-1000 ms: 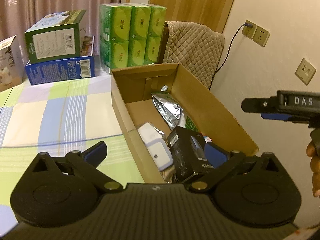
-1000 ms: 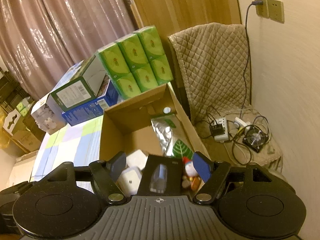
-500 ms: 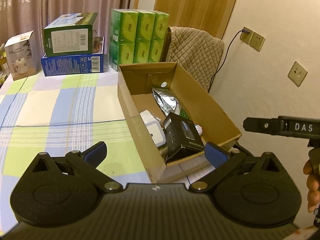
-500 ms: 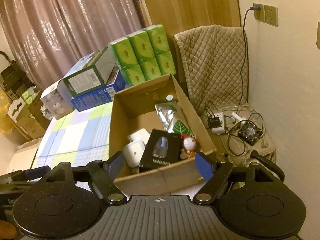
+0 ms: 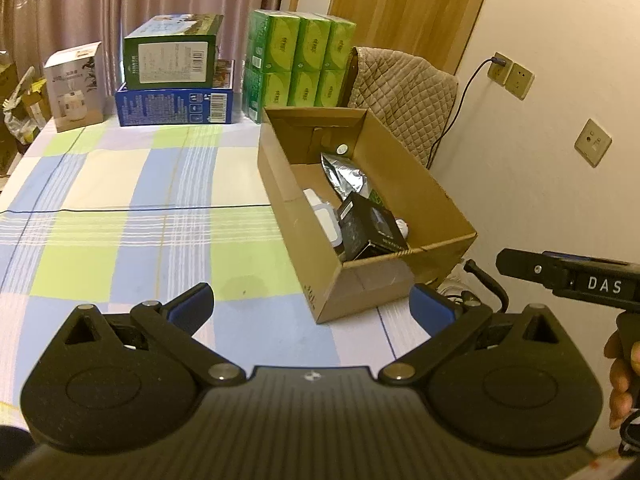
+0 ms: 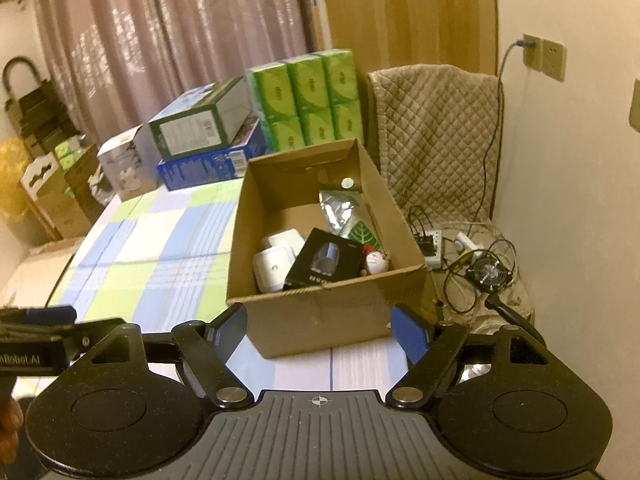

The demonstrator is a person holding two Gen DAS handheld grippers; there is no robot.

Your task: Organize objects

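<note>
An open cardboard box (image 5: 424, 196) (image 6: 332, 312) stands at the right edge of a checked tablecloth (image 5: 132, 216) (image 6: 160, 240). Inside lie a black product box (image 5: 370, 226) (image 6: 326, 260), white adapters (image 5: 320, 210) (image 6: 274, 262), a silver foil pouch (image 5: 346, 172) (image 6: 338, 210) and a small round toy (image 6: 376, 262). My left gripper (image 5: 310, 306) is open over the cloth, short of the box's near corner, with nothing between its fingers. My right gripper (image 6: 320, 328) is open too, held in front of the box's near wall, empty.
Green tissue packs (image 5: 300, 64) (image 6: 308, 100), a green box on a blue box (image 5: 174, 80) (image 6: 204, 136) and a white carton (image 5: 74, 86) line the far edge. A quilted chair (image 5: 400, 96) (image 6: 432, 128), cables, a power strip and a fan (image 6: 490, 270) sit right of the table.
Both grippers have drawn back from the cardboard box; it now sits farther off and fully in view. The black product box stays inside it. Both grippers remain open.
</note>
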